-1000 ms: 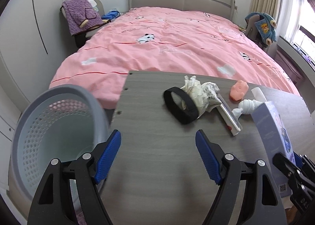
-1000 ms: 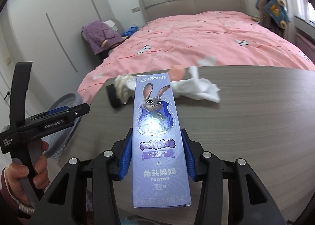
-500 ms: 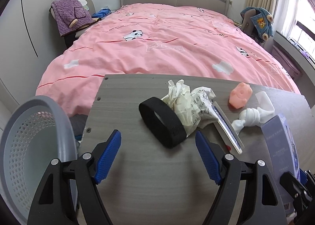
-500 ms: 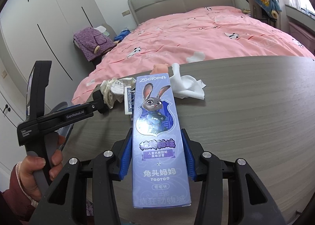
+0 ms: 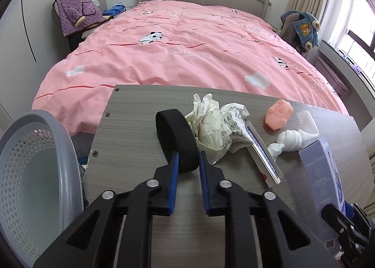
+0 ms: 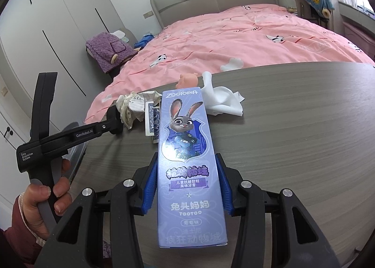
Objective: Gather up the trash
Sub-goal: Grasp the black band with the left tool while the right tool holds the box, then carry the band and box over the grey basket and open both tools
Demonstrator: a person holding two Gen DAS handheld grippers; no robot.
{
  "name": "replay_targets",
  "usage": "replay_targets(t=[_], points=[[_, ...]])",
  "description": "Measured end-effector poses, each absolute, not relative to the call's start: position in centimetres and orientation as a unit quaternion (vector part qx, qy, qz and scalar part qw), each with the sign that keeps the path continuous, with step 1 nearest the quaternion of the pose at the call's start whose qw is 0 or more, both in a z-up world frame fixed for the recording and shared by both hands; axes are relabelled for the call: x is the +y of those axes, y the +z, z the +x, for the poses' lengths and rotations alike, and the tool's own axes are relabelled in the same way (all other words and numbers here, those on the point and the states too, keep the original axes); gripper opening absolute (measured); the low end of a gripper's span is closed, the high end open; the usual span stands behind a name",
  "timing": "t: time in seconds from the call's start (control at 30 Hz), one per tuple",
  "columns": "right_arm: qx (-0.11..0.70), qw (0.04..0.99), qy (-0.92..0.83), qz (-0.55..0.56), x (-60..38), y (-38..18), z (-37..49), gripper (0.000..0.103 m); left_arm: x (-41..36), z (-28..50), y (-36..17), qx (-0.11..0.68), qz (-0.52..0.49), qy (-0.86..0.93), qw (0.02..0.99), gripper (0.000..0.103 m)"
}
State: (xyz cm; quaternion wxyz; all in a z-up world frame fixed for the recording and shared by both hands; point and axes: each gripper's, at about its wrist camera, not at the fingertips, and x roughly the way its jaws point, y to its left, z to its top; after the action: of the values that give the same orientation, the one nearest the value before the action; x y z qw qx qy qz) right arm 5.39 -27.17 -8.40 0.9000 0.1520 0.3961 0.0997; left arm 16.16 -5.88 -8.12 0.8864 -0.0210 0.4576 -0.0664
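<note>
Your desk (image 5: 131, 155) is a grey wood-grain slab filling the lower middle of the left wrist frame, its far edge against the pink bed (image 5: 187, 52). On it, near the centre, a black band (image 5: 174, 134) stands on edge, touching a crumpled paper wad (image 5: 218, 127) to its right. A flat card box (image 5: 262, 153) lies just right of the wad. Further right you see a pink toy (image 5: 279, 114) and a knotted white cloth (image 5: 290, 139). The bed itself carries only its panda-print cover.

both wrists low over table (image 5: 140, 127) | facing bed (image 5: 187, 45) | share clutter
</note>
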Motion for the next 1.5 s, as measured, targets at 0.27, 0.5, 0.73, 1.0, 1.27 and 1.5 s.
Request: replay_targets(t=[0.27, 0.5, 0.73, 1.0, 1.27, 1.5], points=[[0.394, 0.902, 0.1, 0.149, -26.9, -8.1, 5.3, 0.045, -5.1, 14.9, -7.2, 0.448, -0.022, -0.066, 0.891, 0.017], [0.391, 0.903, 0.106, 0.145, -26.2, -7.4, 4.7, 0.045, -4.0, 12.8, -6.6, 0.449, -0.022, -0.072, 0.89, 0.017], [0.39, 0.903, 0.118, 0.138, -24.6, -6.7, 4.0, 0.045, -2.2, 10.5, -5.7, 0.444, -0.031, -0.073, 0.893, 0.017], [0.387, 0.904, 0.138, 0.124, -21.8, -5.7, 3.4, 0.045, 0.0, 8.2, -3.9, 0.415, -0.025, -0.053, 0.908, 0.017], [0.382, 0.903, 0.169, 0.099, -17.8, -4.6, 3.5, 0.045, 3.8, 6.7, -2.5, 0.398, -0.043, -0.028, 0.916, 0.017], [0.374, 0.9, 0.209, 0.084, -13.3, -3.7, 4.5, 0.045, 7.7, 5.6, -2.6, 0.393, -0.042, 0.013, 0.918, 0.017]])
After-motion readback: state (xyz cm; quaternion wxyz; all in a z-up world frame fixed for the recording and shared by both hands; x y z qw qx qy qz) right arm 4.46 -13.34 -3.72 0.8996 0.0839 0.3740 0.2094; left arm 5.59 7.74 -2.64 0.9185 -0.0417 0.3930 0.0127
